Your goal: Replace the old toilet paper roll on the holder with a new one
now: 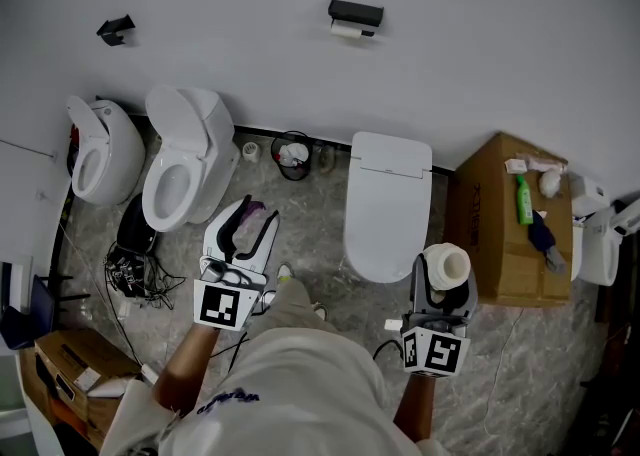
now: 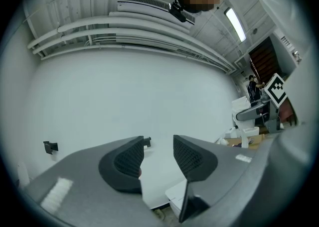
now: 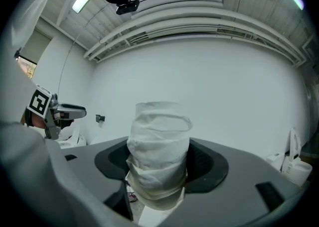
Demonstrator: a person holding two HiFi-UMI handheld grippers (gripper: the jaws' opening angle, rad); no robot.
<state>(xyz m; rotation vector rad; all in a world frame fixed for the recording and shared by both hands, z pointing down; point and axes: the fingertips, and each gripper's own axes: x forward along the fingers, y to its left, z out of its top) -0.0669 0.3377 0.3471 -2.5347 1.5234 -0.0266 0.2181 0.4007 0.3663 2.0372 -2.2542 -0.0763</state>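
A black paper holder (image 1: 355, 14) is fixed to the white wall, with a small, nearly spent roll (image 1: 346, 31) under it. In the left gripper view the holder (image 2: 146, 142) peeps out just past the left jaw. My right gripper (image 1: 446, 282) is shut on a full white toilet paper roll (image 1: 447, 266), which stands upright between the jaws; the right gripper view shows its crinkled wrap (image 3: 158, 146) filling the gap. My left gripper (image 1: 250, 222) is held level over the floor, its jaws apart with nothing between them (image 2: 158, 157).
A white toilet with a closed lid (image 1: 388, 199) stands below the holder. Two toilets with raised lids (image 1: 185, 159) (image 1: 100, 149) are to the left, and a small waste bin (image 1: 292, 155) sits between them and the closed toilet. A cardboard box (image 1: 500, 234) carrying a green bottle (image 1: 523, 200) stands right. Cables (image 1: 140, 269) lie lower left.
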